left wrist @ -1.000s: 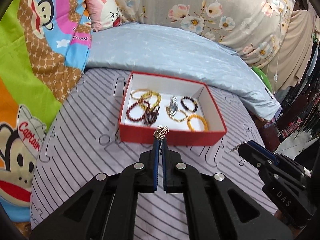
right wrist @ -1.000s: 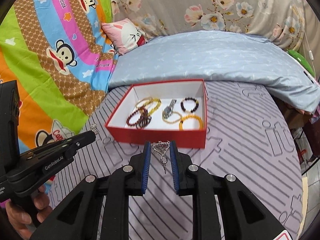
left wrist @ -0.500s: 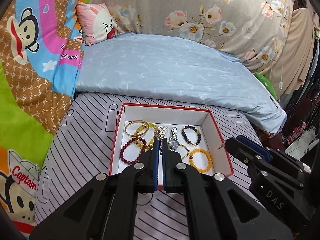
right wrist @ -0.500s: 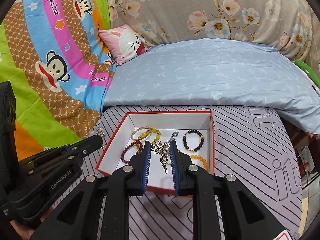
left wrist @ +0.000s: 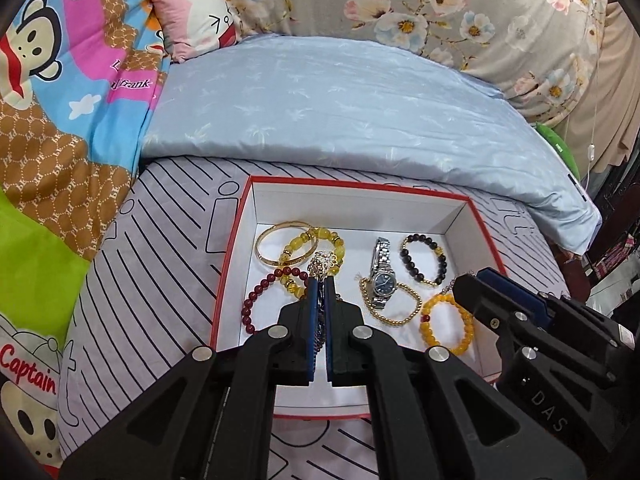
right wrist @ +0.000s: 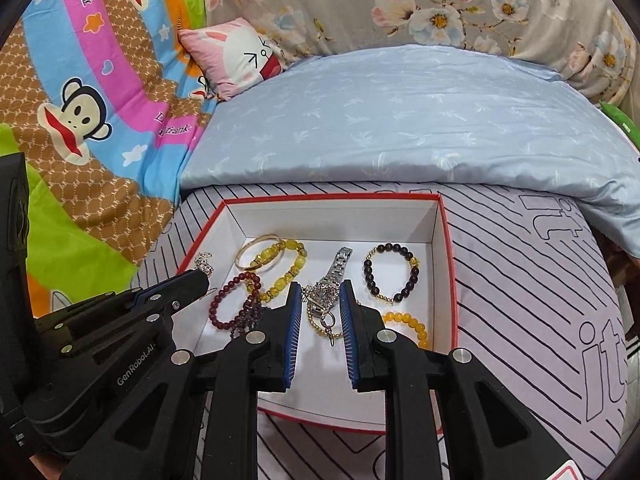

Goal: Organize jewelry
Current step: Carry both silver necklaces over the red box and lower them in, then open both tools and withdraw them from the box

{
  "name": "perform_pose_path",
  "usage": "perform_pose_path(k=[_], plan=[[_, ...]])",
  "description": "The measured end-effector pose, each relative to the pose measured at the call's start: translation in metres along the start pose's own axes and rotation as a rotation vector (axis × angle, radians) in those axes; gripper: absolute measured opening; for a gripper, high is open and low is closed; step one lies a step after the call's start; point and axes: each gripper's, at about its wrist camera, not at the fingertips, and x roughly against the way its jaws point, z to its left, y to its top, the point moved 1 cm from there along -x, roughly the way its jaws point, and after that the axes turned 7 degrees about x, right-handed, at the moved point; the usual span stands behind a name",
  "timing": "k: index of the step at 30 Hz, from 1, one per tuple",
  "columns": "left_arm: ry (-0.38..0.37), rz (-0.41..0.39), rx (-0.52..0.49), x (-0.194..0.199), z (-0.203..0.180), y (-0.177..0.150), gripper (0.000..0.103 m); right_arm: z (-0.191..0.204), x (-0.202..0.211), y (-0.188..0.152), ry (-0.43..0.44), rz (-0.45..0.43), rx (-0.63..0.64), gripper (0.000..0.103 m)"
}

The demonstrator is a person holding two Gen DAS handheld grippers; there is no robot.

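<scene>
A red box with a white inside (left wrist: 460, 216) (right wrist: 446, 248) lies on a striped mat and holds several bracelets and a silver watch (left wrist: 382, 268) (right wrist: 340, 266). My left gripper (left wrist: 320, 280) is shut on a silver flower ornament (left wrist: 323, 264) with its chain between the pads, held over the box's left half; the ornament also shows in the right wrist view (right wrist: 203, 261). My right gripper (right wrist: 320, 292) hangs over the box's middle, jaws parted, with a silver chain bracelet (right wrist: 322, 298) hanging between its pads.
A pale blue pillow (left wrist: 340, 108) lies behind the box. A bright cartoon blanket (left wrist: 60, 120) and a small pink cushion (left wrist: 196, 16) are to the left. The mat's right edge (right wrist: 612, 320) drops off beside the box.
Both grippers have moved forward from in front of the box to over its inside, each still carrying its silver piece. The right jaws have opened a little wider.
</scene>
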Motion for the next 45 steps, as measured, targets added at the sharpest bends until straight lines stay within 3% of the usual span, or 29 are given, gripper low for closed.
perform_pose_path(k=[12,33,35,37,45], plan=[[0.044,0.015,-0.027,-0.026,-0.003,0.001,0.002,-0.005,-0.023,-0.007,-0.013,0.032,-0.009,0.018],[0.053,0.026,-0.038,-0.041,-0.006,0.001,0.003,-0.001,-0.032,-0.008,-0.030,0.031,0.001,0.022],[0.061,0.023,-0.038,-0.042,-0.006,0.001,0.006,0.000,-0.031,-0.008,-0.040,0.030,0.002,0.024],[0.072,0.015,-0.033,-0.040,-0.005,0.001,0.028,0.000,-0.030,-0.007,-0.052,0.027,-0.001,0.030],[0.098,-0.015,-0.032,-0.025,-0.005,0.000,0.030,0.001,-0.012,-0.009,-0.105,0.010,-0.005,0.045]])
